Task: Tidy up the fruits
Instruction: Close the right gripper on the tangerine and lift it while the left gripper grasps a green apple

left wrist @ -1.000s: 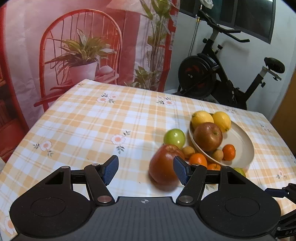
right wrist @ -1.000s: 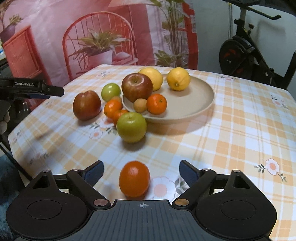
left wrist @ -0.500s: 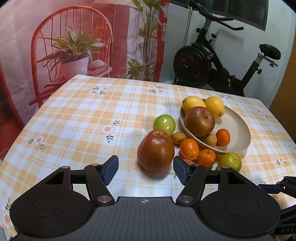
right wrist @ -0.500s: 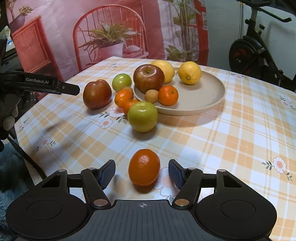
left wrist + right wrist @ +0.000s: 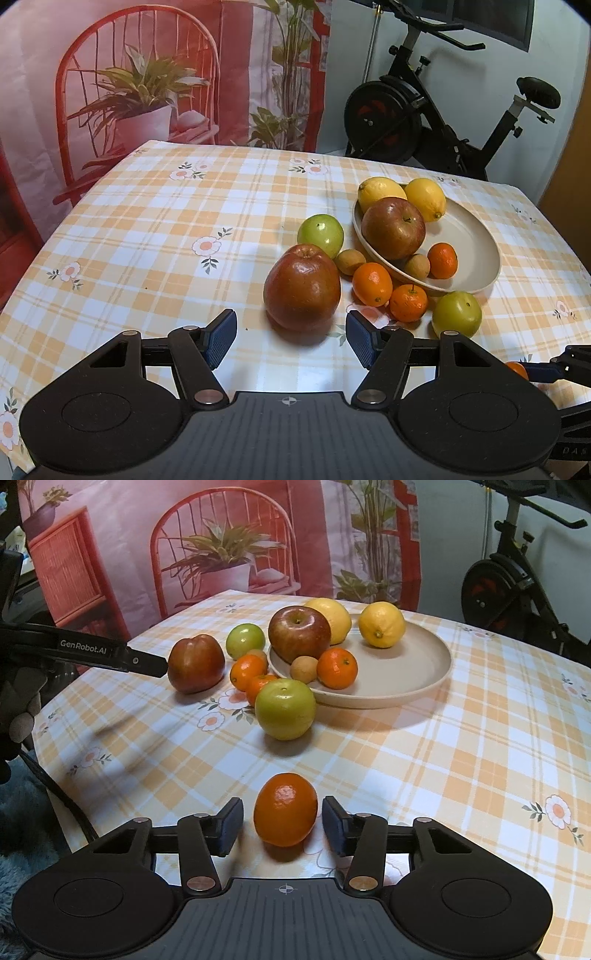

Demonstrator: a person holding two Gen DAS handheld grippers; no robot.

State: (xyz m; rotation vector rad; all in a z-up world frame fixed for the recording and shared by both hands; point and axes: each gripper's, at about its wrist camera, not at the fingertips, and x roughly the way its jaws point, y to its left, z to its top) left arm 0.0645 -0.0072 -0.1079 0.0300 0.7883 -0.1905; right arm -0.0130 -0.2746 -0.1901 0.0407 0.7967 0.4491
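Slippage is the chief risk here. The right gripper (image 5: 282,821) is closing its fingers (image 5: 231,825) on the round glossy orange tangerine (image 5: 285,808), which sits between them on the checked orange-and-white bench (image 5: 461,746); a sliver of gap shows on each side, so the pads do not seem to press yet. Smooth, curved skin could squirt forward toward twelve o'clock if the pads meet it off-centre, rolling it into the big green apple (image 5: 285,709) or off the near edge. The left gripper (image 5: 291,341) hangs with fingers (image 5: 221,338) spread, holding nothing, the dark red apple (image 5: 302,286) just ahead at twelve o'clock. Nudged, that apple would bump the loose tangerines beside the beige round ceramic plate (image 5: 476,236) at one o'clock. Crowded fruit by the rim leaves little room for setting anything down.
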